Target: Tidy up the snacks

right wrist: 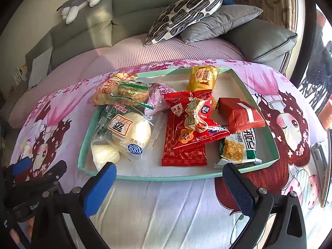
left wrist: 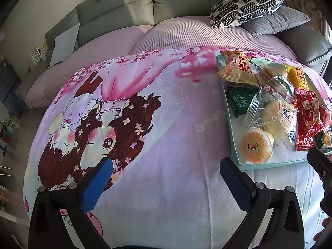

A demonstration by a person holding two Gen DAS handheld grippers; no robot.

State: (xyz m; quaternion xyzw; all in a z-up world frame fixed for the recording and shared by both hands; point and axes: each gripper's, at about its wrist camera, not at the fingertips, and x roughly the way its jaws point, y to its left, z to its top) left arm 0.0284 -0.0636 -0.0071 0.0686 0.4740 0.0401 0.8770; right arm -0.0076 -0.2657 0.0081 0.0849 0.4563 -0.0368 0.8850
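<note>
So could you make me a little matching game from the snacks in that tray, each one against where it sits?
Things:
1. yellow pack
2. jelly cup
3. red box pack
4. green-and-white bar

Places in the tray, seen from the right wrist:
A. near left corner
B. near right corner
C. far middle
D. right side, just behind the green-and-white bar

Pairs: 1-C, 2-A, 3-D, 4-B

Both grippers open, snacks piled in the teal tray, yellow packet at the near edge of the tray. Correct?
Not quite. The yellow packet lies at the far end of the teal tray, as the right wrist view shows. Both the left gripper and right gripper are open.
</note>
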